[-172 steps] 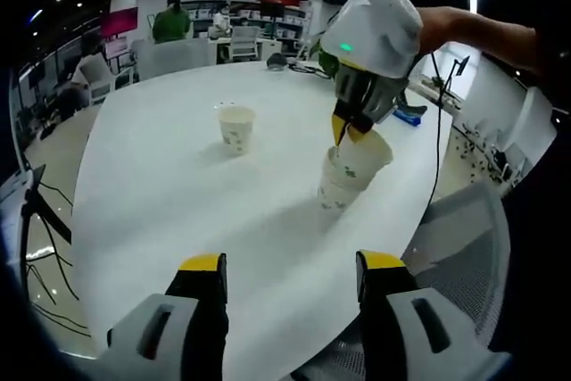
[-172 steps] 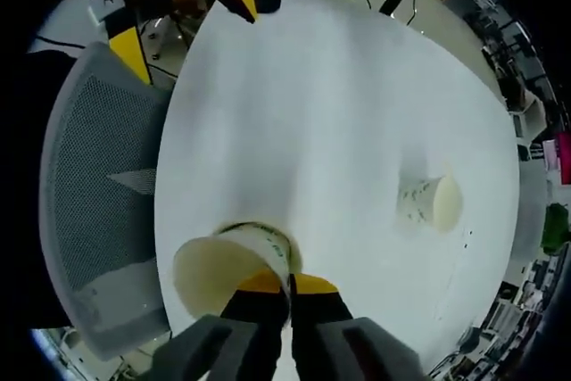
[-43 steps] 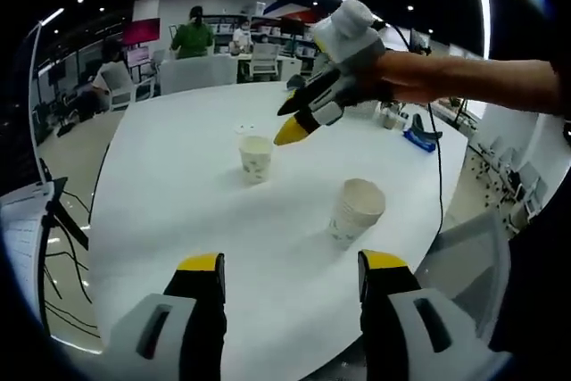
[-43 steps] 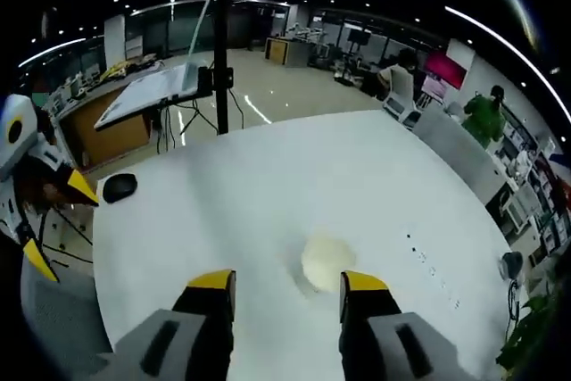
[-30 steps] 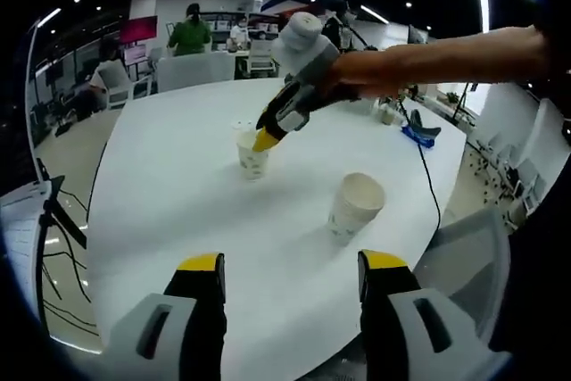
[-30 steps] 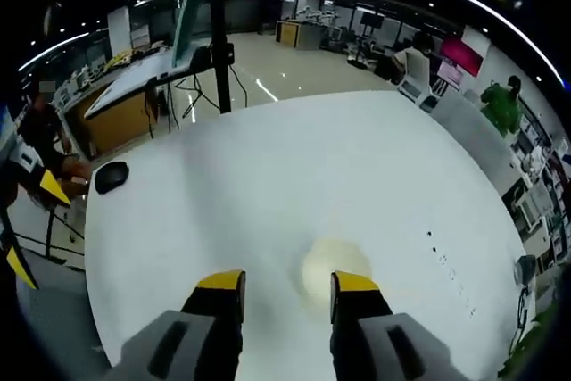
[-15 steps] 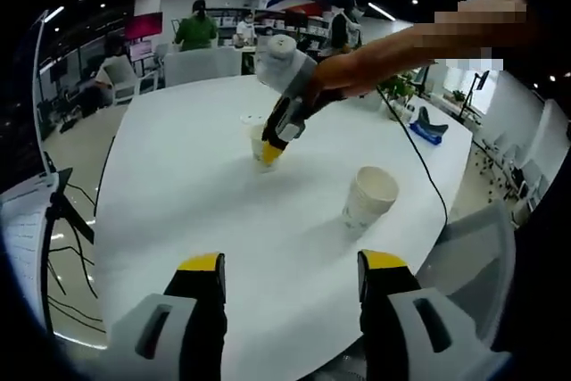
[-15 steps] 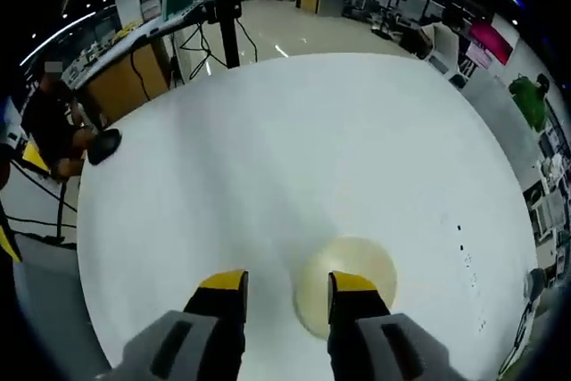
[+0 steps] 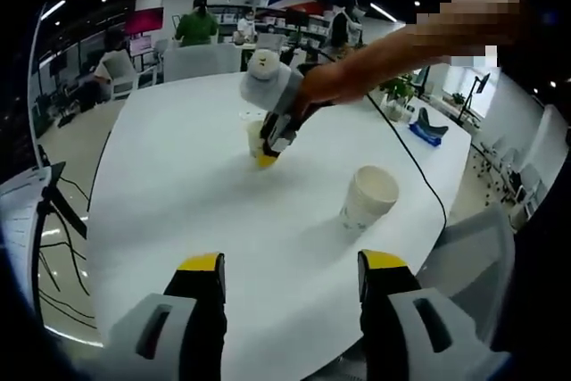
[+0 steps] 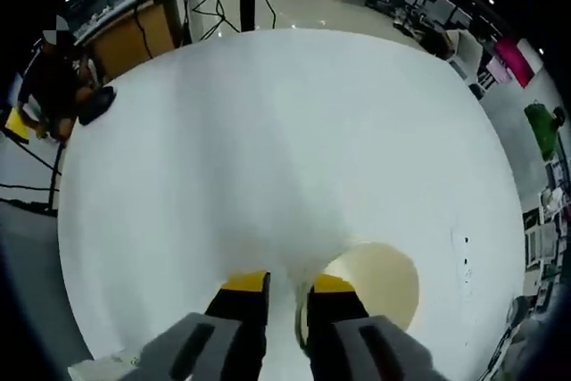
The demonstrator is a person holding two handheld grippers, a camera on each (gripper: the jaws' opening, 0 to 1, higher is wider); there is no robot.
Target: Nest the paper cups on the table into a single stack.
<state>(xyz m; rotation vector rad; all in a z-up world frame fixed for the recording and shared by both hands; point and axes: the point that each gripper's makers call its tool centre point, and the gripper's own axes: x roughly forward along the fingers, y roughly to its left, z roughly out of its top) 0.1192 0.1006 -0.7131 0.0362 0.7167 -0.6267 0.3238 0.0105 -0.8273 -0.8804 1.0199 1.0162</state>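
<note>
A single paper cup stands open side up on the round white table. My right gripper straddles its near rim, one jaw outside and one inside, with a narrow gap between them. In the left gripper view that cup sits mid-table, partly hidden behind the right gripper, which a hand holds down onto it. A stack of nested paper cups stands to the right, nearer the table's edge. My left gripper hovers open above the near table edge, holding nothing.
A grey mesh chair stands by the table on the right. A black mouse lies on a desk beyond the table. People sit and stand at desks far behind. A cable trails across the table's right side.
The right gripper let go of the stack, crossed to the single cup, came down over its rim, and its jaws have narrowed. The left gripper stays open.
</note>
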